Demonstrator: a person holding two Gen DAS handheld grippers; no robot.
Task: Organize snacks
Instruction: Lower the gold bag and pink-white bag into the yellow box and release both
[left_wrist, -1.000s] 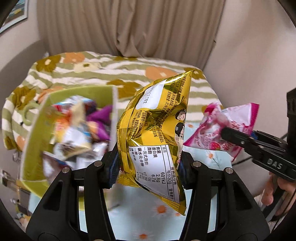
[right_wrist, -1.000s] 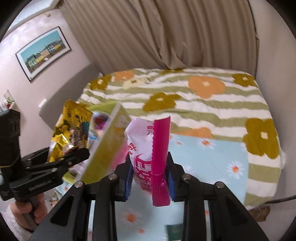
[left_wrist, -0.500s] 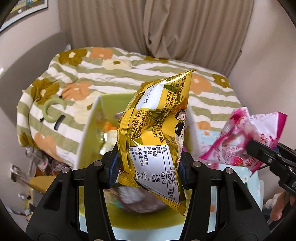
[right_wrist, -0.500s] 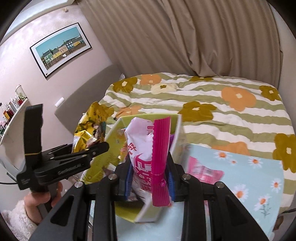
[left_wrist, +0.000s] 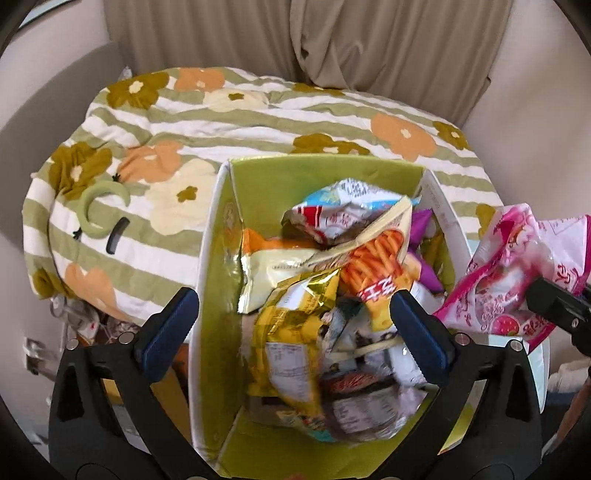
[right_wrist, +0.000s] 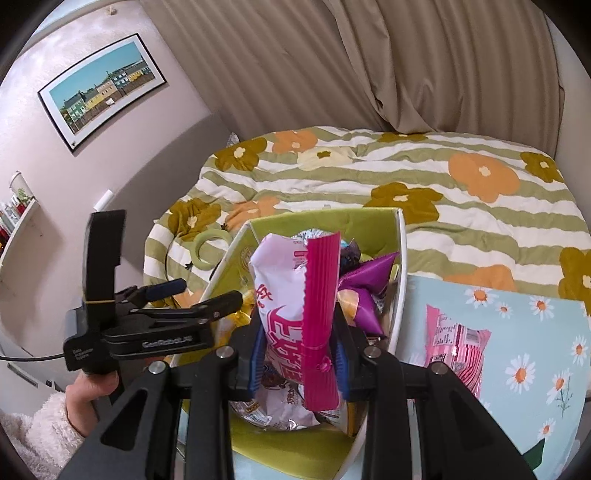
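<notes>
Snacks mostly sat piled in the green box (left_wrist: 325, 173), gold packet (left_wrist: 291, 328) dropping in as the left hand-held gripper (left_wrist: 295, 332) jaws were opening, right hand-held gripper (right_wrist: 299, 354) clenched on the pink packet (right_wrist: 291, 306) above it, another pink packet (right_wrist: 456, 347) left on the surface (right_wrist: 524, 321).

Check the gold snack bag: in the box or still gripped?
In the box: the gold bag lies on the other packets inside the green box, clear of the opening left tool.

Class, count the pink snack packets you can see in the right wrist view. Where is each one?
2. One pink packet is clamped in the right gripper above the green box; another pink packet lies on the daisy cloth. Others may be buried inside.
</notes>
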